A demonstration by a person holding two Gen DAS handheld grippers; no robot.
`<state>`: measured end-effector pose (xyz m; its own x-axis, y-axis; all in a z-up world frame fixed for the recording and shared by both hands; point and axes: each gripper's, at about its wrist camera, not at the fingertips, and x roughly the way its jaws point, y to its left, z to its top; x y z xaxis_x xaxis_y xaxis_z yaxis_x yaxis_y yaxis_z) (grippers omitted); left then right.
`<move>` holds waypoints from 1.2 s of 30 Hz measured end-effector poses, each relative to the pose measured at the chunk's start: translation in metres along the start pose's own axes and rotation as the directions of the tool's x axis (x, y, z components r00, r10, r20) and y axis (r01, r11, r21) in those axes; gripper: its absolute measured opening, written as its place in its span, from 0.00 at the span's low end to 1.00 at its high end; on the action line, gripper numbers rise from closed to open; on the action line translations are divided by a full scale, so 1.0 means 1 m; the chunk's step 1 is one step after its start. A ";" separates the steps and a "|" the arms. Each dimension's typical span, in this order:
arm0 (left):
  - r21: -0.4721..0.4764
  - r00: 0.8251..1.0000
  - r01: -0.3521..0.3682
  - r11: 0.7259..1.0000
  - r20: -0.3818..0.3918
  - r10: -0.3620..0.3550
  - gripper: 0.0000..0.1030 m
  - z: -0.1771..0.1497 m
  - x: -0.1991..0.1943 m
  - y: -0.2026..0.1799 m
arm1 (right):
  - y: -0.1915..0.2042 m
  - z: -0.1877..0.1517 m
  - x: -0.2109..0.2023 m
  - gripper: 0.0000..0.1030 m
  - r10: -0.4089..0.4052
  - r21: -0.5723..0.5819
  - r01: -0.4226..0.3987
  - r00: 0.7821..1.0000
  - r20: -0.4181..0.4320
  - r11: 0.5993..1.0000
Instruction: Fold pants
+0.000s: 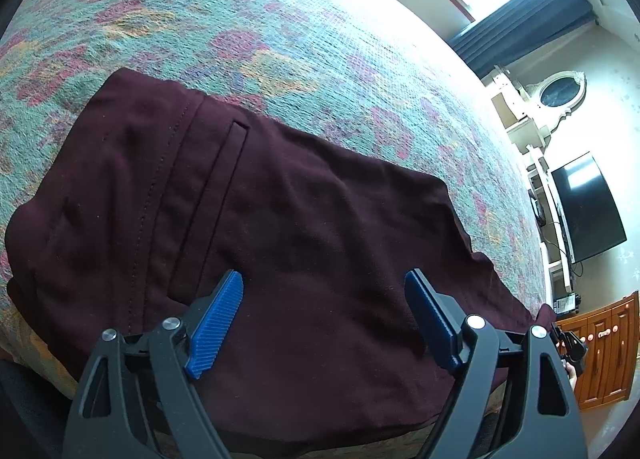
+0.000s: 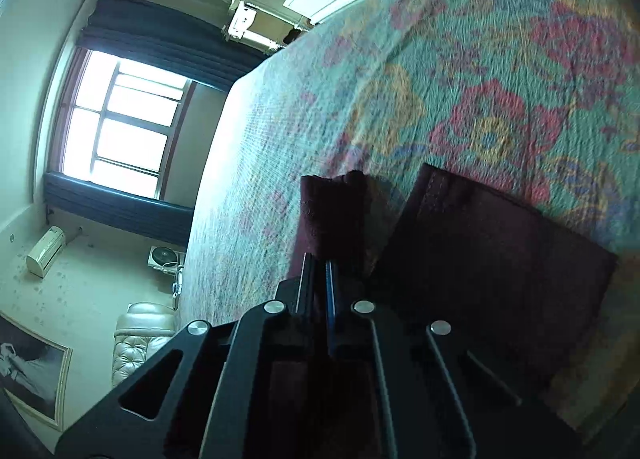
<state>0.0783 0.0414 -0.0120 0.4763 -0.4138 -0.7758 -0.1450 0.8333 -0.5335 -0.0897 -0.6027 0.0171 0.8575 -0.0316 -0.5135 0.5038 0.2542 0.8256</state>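
Observation:
Dark maroon pants (image 1: 280, 219) lie on the floral bedspread (image 1: 240, 27), waist end with a pocket slit at the left. My left gripper (image 1: 324, 291) is open and empty, its blue pads hovering just above the pants near the bed's front edge. My right gripper (image 2: 318, 263) is shut on a fold of the maroon pants (image 2: 332, 211) and holds it lifted above the bedspread (image 2: 480, 79); the rest of the cloth (image 2: 500, 259) lies flat to the right. The right gripper also shows at the far right edge of the left wrist view (image 1: 568, 343).
The bed fills most of both views. Beyond its far edge are a window with dark curtains (image 2: 120, 123), a white dresser with oval mirror (image 1: 560, 95), a black TV (image 1: 588, 207) and a wooden cabinet (image 1: 604, 347).

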 end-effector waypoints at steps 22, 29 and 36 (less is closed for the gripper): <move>0.012 1.000 0.009 1.000 0.012 -0.009 0.80 -0.004 -0.004 0.002 | -0.080 -0.051 -0.036 0.17 -0.006 0.206 -0.002 0.999 0.038 0.979; 0.009 1.000 0.013 1.000 0.010 -0.013 0.80 -0.003 -0.004 0.003 | -0.088 -0.036 -0.052 0.28 -0.065 0.170 0.037 0.985 0.159 0.985; 0.019 1.000 0.002 1.000 0.013 -0.002 0.81 -0.003 -0.003 0.000 | -0.095 -0.015 -0.024 0.27 -0.062 0.138 0.050 0.994 0.088 0.989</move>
<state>0.0742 0.0416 -0.0112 0.4877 -0.4108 -0.7703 -0.1277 0.8393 -0.5285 -0.1595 -0.6114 -0.0524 0.8303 -0.1319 -0.5415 0.5555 0.1166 0.8233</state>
